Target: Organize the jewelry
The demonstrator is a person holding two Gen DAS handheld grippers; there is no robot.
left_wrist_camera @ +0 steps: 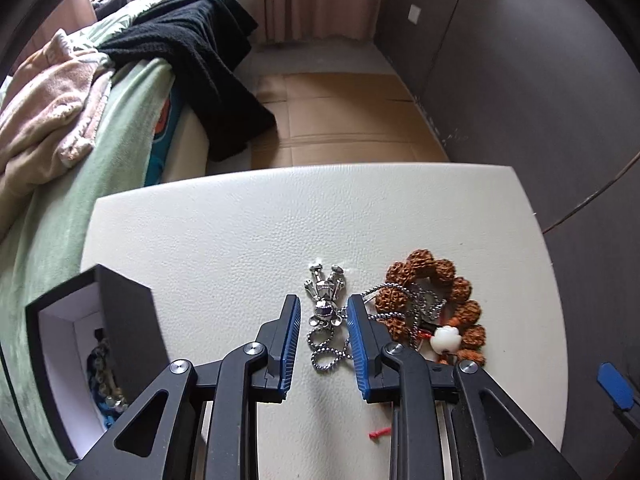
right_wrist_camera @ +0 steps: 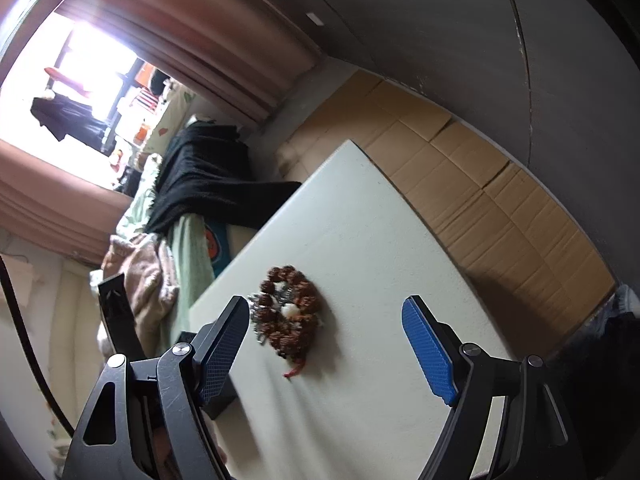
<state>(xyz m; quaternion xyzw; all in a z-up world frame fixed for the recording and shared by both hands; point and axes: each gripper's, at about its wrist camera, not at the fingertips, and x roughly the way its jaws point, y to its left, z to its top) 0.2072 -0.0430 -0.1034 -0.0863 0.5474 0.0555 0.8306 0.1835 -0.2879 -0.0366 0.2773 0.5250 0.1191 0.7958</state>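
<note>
At the near left corner of the white bench (left_wrist_camera: 240,232) stands an open black box (left_wrist_camera: 96,344) with a white lining; inside it lies a beaded piece in blue and dull gold, partly hidden by the box wall. The left gripper (left_wrist_camera: 324,312) hangs over a silver figure pendant (left_wrist_camera: 326,300) on a ball chain (left_wrist_camera: 326,350); its jaws are narrowed either side of the pendant, not yet pressing it. Just right of that, touching the chain, lies a brown seed-bead bracelet (left_wrist_camera: 444,304) with a white bead (left_wrist_camera: 444,338). The right gripper (right_wrist_camera: 324,332) has its jaws spread wide, nothing between them. Beyond the bench are a bed (left_wrist_camera: 80,184) and flattened cardboard (left_wrist_camera: 340,120).
</note>
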